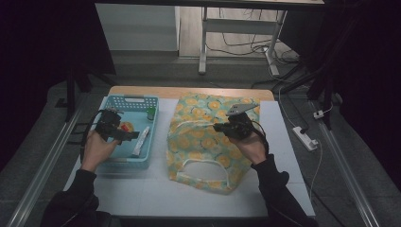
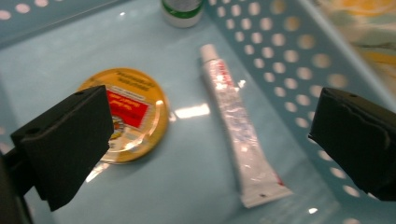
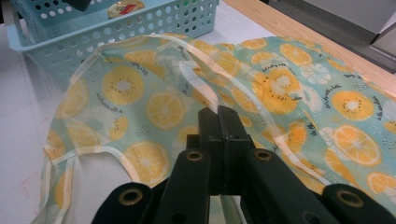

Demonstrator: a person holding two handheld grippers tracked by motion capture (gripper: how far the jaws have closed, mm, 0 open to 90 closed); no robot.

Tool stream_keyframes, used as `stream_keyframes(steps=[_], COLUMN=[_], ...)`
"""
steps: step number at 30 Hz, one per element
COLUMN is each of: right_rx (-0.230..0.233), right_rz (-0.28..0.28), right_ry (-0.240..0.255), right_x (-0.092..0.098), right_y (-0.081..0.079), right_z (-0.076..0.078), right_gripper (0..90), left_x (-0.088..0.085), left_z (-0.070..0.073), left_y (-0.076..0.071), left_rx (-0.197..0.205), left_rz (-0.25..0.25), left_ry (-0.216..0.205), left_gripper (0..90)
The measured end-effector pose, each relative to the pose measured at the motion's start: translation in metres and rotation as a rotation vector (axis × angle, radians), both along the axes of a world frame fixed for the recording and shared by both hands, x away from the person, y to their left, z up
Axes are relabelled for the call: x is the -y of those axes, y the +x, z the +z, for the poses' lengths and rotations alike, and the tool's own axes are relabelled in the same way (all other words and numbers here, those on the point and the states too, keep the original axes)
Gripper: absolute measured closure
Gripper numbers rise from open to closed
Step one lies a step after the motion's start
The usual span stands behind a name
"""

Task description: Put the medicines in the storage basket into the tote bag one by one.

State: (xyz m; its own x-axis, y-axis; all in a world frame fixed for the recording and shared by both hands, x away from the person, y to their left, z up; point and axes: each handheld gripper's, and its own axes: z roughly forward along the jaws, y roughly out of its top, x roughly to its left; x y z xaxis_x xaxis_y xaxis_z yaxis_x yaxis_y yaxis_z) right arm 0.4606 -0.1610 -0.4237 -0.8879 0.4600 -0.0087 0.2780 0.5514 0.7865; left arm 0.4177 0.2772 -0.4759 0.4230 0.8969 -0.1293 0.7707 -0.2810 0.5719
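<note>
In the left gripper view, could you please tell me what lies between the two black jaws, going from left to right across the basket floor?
Round yellow tin with a red label → white tube lying lengthwise → perforated wall of the blue basket.

baskets: one pale blue perforated basket (image 1: 124,163) on the worktop (image 1: 156,194)
bags: one orange-slice print bag (image 1: 208,137), lying flat beside the basket
handles on the bag: two pale loops
round yellow tins: one (image 2: 135,114), in the basket
white tubes: one (image 2: 238,135), in the basket
green-banded bottles: one (image 2: 182,11), in the basket
grippers: two
</note>
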Motion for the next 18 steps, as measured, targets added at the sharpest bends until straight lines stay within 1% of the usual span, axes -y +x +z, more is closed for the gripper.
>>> stream_keyframes(steps=[4,7,10,14,16,18], right_rx=[0.001,0.002,0.001,0.003,0.003,0.003], right_rz=[0.0,0.001,-0.001,-0.001,0.001,-0.001], right_ry=[-0.001,-0.004,-0.004,-0.005,-0.006,-0.006], right_x=[0.0,0.001,0.001,0.001,0.001,0.001], right_y=[0.0,0.001,0.001,0.001,0.001,0.001], right_z=[0.0,0.0,-0.001,-0.001,-0.001,-0.001], right_gripper=[90.0,90.0,90.0,90.0,90.0,90.0], left_x=[-0.006,-0.012,-0.017,-0.022,-0.021,-0.019], left_z=[-0.006,-0.01,-0.014,-0.023,-0.027,-0.031], left_y=[0.012,0.02,0.027,0.036,0.039,0.043], left_rx=[-0.025,-0.045,-0.067,-0.09,-0.099,-0.117], left_rz=[0.038,0.063,0.066,0.078,0.079,0.078], left_ry=[0.014,0.006,0.011,-0.002,0.023,0.055], left_gripper=[0.0,0.0,0.0,0.0,0.0,0.0])
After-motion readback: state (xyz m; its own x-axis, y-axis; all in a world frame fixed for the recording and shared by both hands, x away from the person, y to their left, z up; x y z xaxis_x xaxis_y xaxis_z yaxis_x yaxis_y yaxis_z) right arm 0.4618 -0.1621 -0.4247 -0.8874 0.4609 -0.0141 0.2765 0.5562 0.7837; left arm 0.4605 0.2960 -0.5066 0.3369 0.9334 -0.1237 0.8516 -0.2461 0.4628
